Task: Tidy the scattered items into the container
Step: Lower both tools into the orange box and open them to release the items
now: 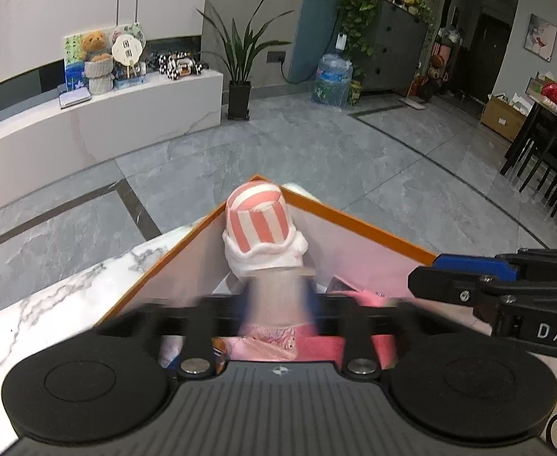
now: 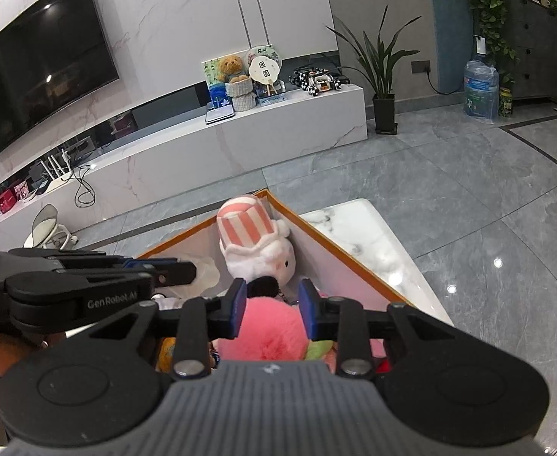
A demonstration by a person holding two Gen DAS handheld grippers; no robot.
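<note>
An open box with an orange rim [image 1: 354,224] [image 2: 202,224] stands on a white marble table [image 1: 50,304] [image 2: 373,235]. Inside it leans a white plush with a pink-and-white striped hat [image 1: 257,220] [image 2: 248,228]. My right gripper [image 2: 272,296] hangs over the box's near end, its blue pads pressed into a pink fluffy toy [image 2: 274,338]; a small black pompom [image 2: 265,285] sits at its fingertips. My left gripper [image 1: 278,300] is smeared by blur over pink items in the box, with nothing gripped between its fingers. In each wrist view the other gripper [image 1: 424,271] [image 2: 183,268] reaches in from the side.
Grey tiled floor surrounds the table. A long white TV bench [image 2: 278,125] with a teddy bear and a toy car runs along the far wall. Beyond stand a potted plant [image 1: 240,76], a water jug [image 1: 331,79] and dark dining chairs [image 1: 544,152].
</note>
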